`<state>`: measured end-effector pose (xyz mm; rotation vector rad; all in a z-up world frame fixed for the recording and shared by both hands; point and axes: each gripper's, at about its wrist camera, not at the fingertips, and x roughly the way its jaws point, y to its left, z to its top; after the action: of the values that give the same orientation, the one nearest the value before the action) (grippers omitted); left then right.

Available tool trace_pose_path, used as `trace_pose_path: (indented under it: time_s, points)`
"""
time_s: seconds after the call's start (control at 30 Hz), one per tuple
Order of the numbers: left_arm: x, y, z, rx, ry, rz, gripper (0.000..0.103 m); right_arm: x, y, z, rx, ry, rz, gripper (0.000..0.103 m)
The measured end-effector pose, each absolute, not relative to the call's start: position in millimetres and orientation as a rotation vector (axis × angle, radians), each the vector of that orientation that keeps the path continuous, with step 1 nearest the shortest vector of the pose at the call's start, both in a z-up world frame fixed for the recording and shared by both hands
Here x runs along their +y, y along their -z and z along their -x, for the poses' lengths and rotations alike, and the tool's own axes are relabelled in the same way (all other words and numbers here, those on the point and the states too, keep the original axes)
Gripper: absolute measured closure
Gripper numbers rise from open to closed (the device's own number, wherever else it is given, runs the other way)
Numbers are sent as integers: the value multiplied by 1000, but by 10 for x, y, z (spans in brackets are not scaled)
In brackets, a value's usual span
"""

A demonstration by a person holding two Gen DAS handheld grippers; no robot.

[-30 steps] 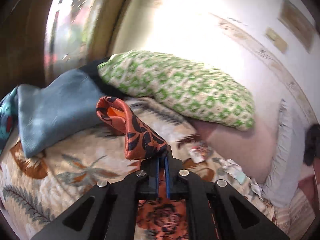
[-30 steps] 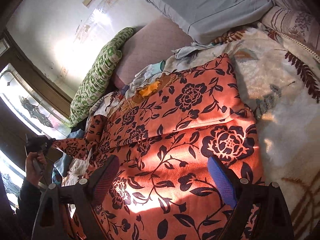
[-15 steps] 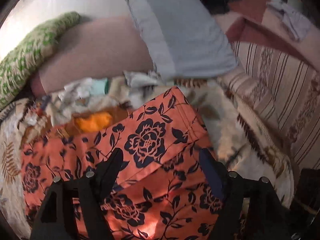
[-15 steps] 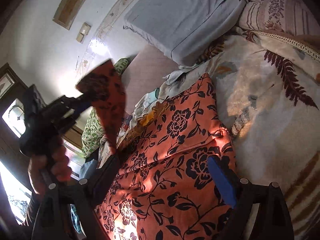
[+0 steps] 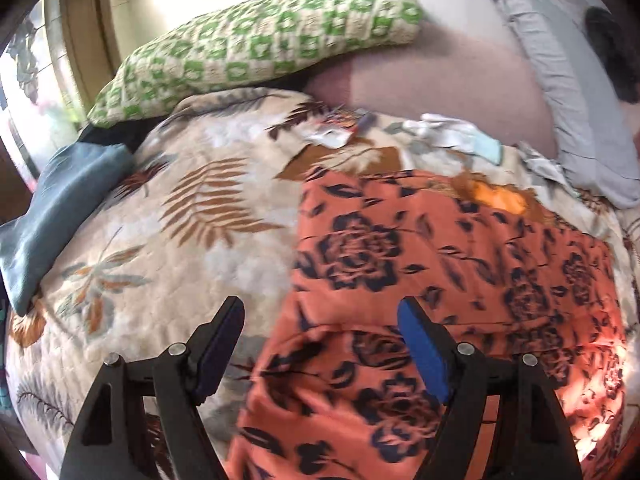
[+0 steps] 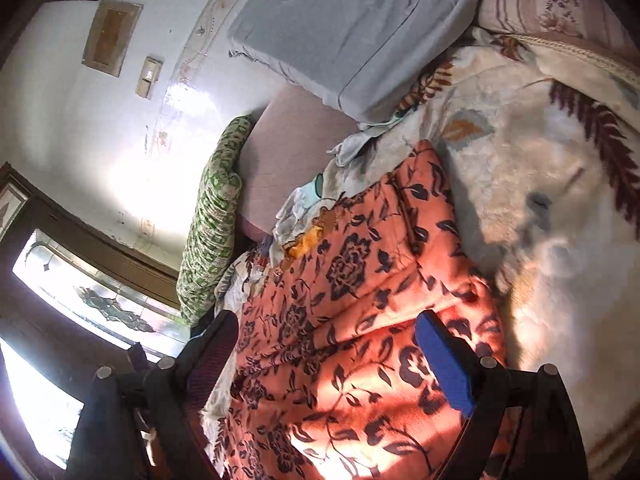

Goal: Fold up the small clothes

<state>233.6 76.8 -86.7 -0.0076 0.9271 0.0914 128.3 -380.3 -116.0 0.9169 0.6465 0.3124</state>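
Since a second earlier, when my left gripper point(image 5: 320, 344) pinched a lifted corner of the orange flowered garment point(image 5: 452, 280), its jaws had opened and it hung empty over that cloth lying folded flat on the bedspread point(image 5: 192, 216), while my right gripper point(image 6: 328, 352) stood open too.

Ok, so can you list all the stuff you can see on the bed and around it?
flowered garment: one, orange with dark flowers, spread on the blanket
blanket: one, cream with leaf print, covers the bed
green pillow: one, green and cream, against the wall
grey pillow: one, pale grey, at the head of the bed
blue cloth: one, blue-grey, on the blanket's left edge in the left wrist view
small clothes: a little pile, white and pale, beyond the garment
window: one, patterned glass, dark frame
left hand-held gripper: one, black, open above the garment's edge
right hand-held gripper: one, black, open above the garment
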Motion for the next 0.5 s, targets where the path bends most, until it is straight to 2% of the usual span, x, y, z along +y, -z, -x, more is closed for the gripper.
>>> trace_pose_path:
  time_s: [0.1, 0.23, 0.5]
  points:
    - [1029, 1045, -2338, 951, -148, -8, 24, -3855, 1210, -1814, 725, -281, -977, 11]
    - [1260, 1154, -2236, 948, -131, 41, 24, -3919, 1557, -2296, 896, -185, -1043, 11]
    - [923, 1148, -2229, 940, 55, -48, 24, -3863, 1643, -2386, 922, -150, -1012, 11]
